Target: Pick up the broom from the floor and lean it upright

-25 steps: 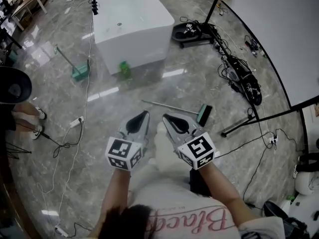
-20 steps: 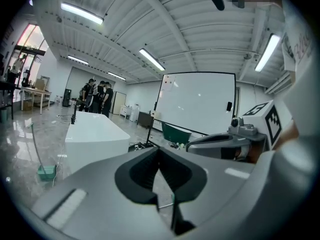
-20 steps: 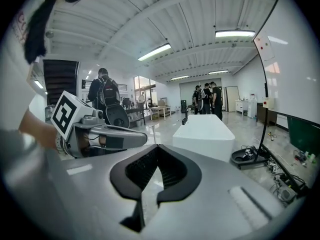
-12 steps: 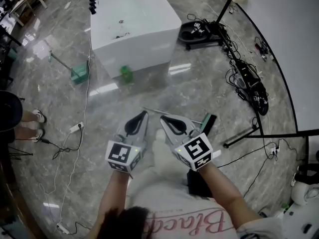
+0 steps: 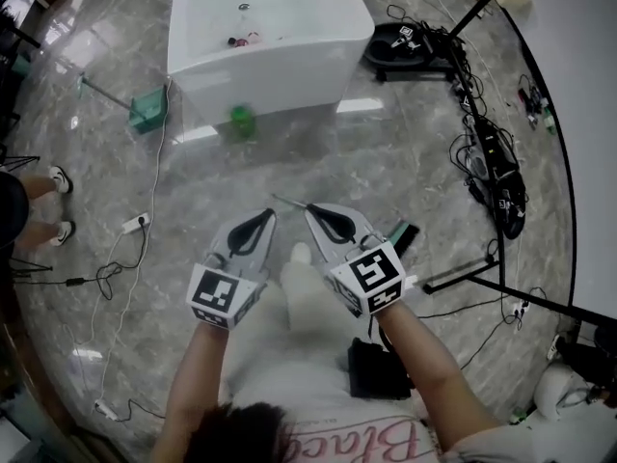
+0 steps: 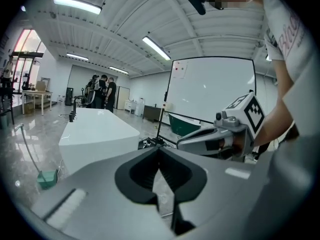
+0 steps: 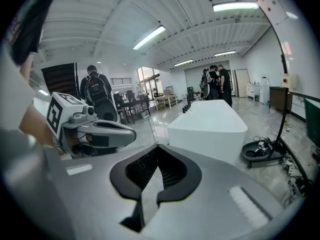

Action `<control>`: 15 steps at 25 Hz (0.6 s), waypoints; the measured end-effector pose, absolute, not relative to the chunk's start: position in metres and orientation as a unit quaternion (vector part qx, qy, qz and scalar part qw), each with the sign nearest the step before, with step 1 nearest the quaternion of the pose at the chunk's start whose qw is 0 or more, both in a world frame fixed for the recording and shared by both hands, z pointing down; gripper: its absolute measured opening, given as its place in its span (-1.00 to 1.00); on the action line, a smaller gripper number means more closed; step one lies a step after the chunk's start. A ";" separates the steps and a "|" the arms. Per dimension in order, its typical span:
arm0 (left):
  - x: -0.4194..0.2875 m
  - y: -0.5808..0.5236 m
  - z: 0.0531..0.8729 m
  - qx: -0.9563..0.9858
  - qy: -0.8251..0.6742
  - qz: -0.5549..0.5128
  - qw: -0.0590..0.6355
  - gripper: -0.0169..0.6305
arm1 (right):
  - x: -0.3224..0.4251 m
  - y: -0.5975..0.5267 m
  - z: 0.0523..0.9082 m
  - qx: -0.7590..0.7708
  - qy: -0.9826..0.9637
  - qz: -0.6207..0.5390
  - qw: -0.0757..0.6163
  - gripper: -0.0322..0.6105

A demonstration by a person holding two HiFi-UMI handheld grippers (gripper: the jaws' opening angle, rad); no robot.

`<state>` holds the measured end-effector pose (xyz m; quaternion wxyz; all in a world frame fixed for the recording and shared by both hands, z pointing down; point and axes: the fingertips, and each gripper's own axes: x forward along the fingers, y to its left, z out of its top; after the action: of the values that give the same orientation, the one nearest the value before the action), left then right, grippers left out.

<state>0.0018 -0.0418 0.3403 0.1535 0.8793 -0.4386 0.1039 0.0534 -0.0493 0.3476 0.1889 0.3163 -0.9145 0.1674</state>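
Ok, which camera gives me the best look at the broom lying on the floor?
The head view: the broom lies on the floor beneath the right gripper, which covers part of its handle. Neither gripper view shows it clearly.

**Open lab hall, not a home**

Glossy grey marble floor (image 5: 386, 172), long fluorescent tube lights (image 7: 149, 36) under a ribbed white ceiling (image 7: 100, 14), a large whiteboard on a black frame (image 6: 210, 89), tangled black cables (image 5: 492, 162) and a plain white block surface (image 5: 260, 27) show it.
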 end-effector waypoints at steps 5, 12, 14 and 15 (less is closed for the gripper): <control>-0.006 -0.053 0.372 0.869 -0.446 0.120 0.179 -0.95 | 0.053 -0.056 0.386 0.306 -0.911 0.182 0.207 -0.89; 0.003 -0.077 0.440 0.869 -0.426 0.133 0.214 -0.95 | 0.046 -0.075 0.460 0.317 -0.900 0.191 0.231 -0.89; 0.009 -0.085 0.464 0.872 -0.415 0.134 0.221 -0.95 | 0.044 -0.079 0.488 0.315 -0.899 0.185 0.241 -0.89; 0.011 -0.087 0.477 0.873 -0.410 0.137 0.226 -0.95 | 0.043 -0.079 0.503 0.312 -0.898 0.184 0.251 -0.89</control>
<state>0.0111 -0.0869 0.4765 0.2255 0.8734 -0.4095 0.1367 0.0426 -0.0793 0.5034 0.2512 0.3118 -0.8976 0.1843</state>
